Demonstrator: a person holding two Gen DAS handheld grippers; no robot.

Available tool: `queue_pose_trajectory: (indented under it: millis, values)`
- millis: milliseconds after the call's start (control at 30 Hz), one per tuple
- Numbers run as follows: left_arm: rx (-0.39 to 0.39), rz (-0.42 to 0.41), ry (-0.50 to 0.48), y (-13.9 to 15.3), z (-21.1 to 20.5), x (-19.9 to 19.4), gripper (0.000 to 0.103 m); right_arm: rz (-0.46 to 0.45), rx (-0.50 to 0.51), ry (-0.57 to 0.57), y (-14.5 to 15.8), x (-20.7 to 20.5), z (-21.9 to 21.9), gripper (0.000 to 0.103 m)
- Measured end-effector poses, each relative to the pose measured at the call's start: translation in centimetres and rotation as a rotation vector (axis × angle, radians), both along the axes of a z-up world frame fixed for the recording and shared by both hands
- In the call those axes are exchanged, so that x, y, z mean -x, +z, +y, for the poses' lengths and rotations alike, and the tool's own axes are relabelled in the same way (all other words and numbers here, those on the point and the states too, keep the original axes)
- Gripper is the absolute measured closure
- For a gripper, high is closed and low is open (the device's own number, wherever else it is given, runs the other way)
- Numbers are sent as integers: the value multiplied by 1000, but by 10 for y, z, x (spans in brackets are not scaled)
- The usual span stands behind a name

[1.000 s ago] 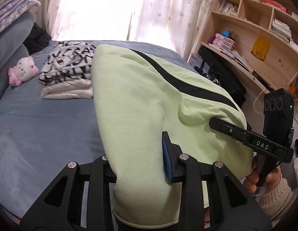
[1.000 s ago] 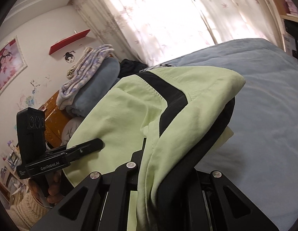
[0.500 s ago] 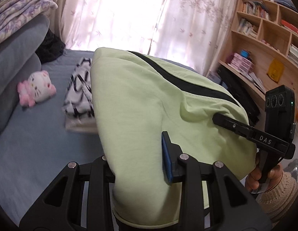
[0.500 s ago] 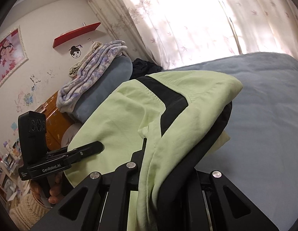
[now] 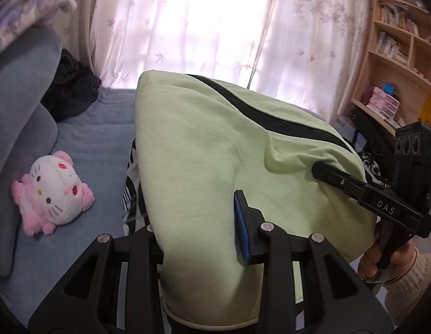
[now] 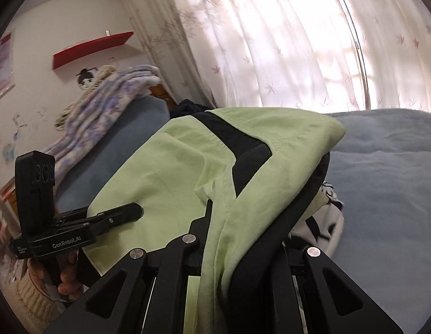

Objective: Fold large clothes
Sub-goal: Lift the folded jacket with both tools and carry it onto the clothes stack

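Both tongs, left [image 5: 198, 222] and right [image 6: 243, 222], are clamped on the near edge of the green garment [image 5: 215, 150], one at each end, held level above the bed [image 5: 104, 167]. Its bundle runs away from them, hanging over a patterned pile [image 6: 329, 222]; setting it down means lowering forward.

I see a matt, soft green cloth garment [image 5: 204, 161] with a black cloth stripe, matt black plastic tongs [image 5: 198, 222] with shiny metal rivets, a fuzzy plush toy [image 5: 52, 192], and pale wood shelves [image 5: 396, 64].
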State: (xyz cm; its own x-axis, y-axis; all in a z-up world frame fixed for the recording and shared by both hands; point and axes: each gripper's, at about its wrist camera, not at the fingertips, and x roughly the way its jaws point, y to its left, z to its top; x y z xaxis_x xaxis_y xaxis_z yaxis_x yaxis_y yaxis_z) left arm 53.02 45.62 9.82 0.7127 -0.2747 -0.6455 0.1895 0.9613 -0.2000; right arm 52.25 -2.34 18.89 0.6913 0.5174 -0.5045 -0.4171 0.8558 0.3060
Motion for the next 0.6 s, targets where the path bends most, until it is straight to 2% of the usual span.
queue_pose_trajectory:
  millis: [100, 200, 300, 333, 400, 467, 533, 600]
  values:
    - [4, 29, 5, -24, 15, -30, 73, 23, -13, -4, -36, -67, 14, 93]
    - [-11, 98, 20, -66, 24, -62, 70, 72, -24, -33, -83, -126, 23, 93]
    - [-62, 91, 36, -96, 21, -69, 56, 168, -47, -69, -132, -168, 11, 91]
    - [-56, 83, 46, -103, 24, -73, 53, 194, -50, -80, -147, -182, 7, 88]
    - [-22, 83, 64, -110, 28, -78, 52, 209, -38, -87, -164, -197, 6, 79]
    - [-9, 82, 85, -114, 31, -82, 51, 233, -46, -94, -179, -213, -2, 66]
    - [-28, 81, 90, -115, 29, -76, 51, 266, -71, -108, -186, -228, -12, 56]
    - [-47, 94, 105, -111, 29, -77, 51, 247, -47, -126, -183, -235, -19, 51]
